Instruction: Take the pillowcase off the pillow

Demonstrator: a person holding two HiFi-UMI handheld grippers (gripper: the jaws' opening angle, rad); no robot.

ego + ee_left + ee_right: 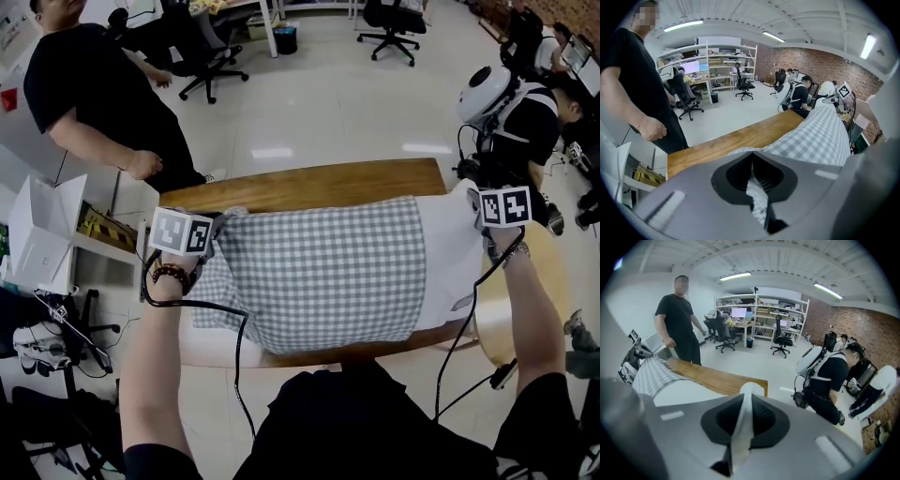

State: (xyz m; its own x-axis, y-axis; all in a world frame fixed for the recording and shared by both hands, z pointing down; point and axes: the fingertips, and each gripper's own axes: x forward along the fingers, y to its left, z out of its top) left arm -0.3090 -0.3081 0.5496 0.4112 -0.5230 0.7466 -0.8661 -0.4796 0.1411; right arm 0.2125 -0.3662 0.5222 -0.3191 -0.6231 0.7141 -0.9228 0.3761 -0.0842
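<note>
Wooden table (309,183) pictured at centre | person in black shirt (94,94) seen standing at its far left corner | office chairs (211,56) left on the pale floor (328,103) behind | open white box (47,234) placed at left | helmeted person (525,117) seen crouched at right

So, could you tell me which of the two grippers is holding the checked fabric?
The left gripper: its jaws pinch the checked pillowcase, whereas the right gripper pinches the plain white pillow.
</note>
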